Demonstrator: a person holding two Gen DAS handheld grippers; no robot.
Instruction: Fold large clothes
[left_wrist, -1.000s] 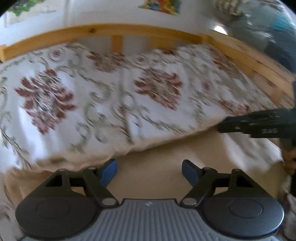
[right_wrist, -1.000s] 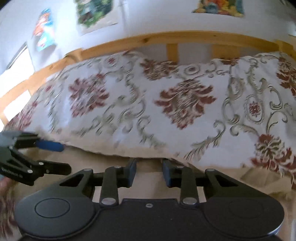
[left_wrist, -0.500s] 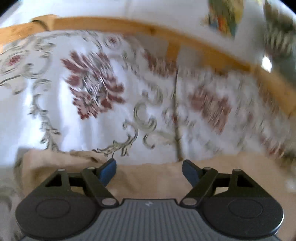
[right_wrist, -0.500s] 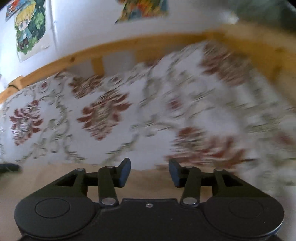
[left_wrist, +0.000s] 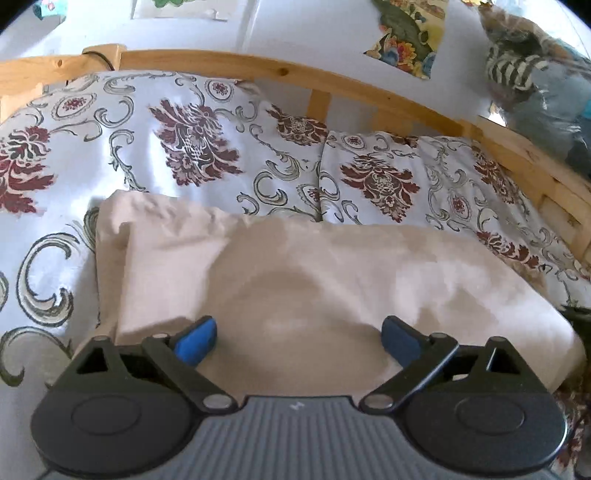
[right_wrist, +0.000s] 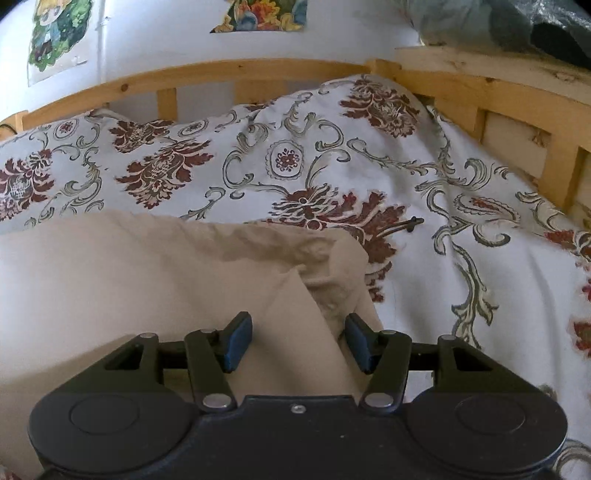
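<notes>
While both jaws spread wider, left gripper (left_wrist: 299, 338) and right gripper (right_wrist: 298, 341) straddle soft, creased beige cloth (left_wrist: 332, 273), unpinched.

Right gripper (right_wrist: 298, 341) low in the centre of the frame, jaws opening, blue pads (right_wrist: 238, 343) apart and not pressing on anything. Beige garment (right_wrist: 147, 288) spread across the lower left, a folded corner running up between the pads, rumpled edge just above them. Floral bedspread (right_wrist: 424, 177) filling the middle and right. Wooden bed rail (right_wrist: 236, 72) arcing across the top. Two colourful posters (right_wrist: 55, 37) on the white wall, upper left.
</notes>
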